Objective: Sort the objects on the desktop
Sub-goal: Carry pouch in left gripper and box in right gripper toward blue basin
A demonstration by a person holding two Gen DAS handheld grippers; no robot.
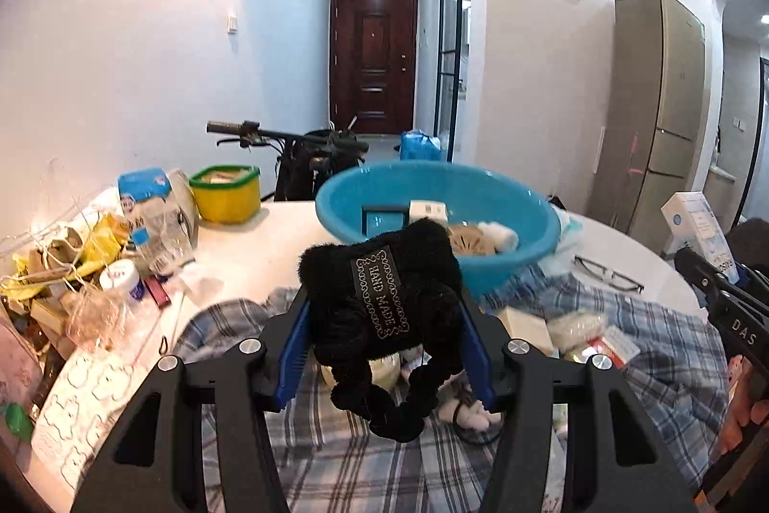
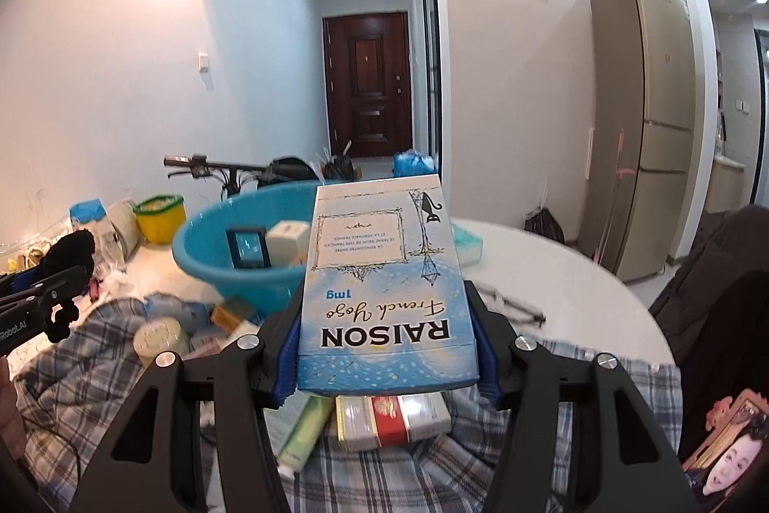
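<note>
While both loads hang above the plaid cloth (image 1: 336, 455), the sorting looks only partly done: the blue basin (image 1: 432, 219) at the far middle of the white table (image 1: 269, 234) already holds a small dark-screened device (image 2: 247, 247), a white box (image 2: 287, 243) and a few pale bits, yet plenty lies outside it. Closed on a black fuzzy pouch (image 1: 384, 311) with a "HAND MADE" label, the left gripper (image 1: 382, 349) has its blue pads pressed into both sides, cords dangling beneath. Clamped across a light blue carton (image 2: 384, 287) printed "RAISON", the right gripper (image 2: 384, 349) grips its long edges, the carton's far end pointing toward the basin. Both things sit near the basin but short of its rim, so I judge the drop is the step in hand. Left to sort, near on the cloth: a red and white box (image 2: 394, 419), a pale green tube (image 2: 307, 431), a round jar (image 2: 158, 340) and small packets. Glasses (image 1: 610, 275) lie on bare table to the right, and a heap of bottles and wrappers (image 1: 96, 253) crowds the left edge beside a yellow tub (image 1: 226, 200)
</note>
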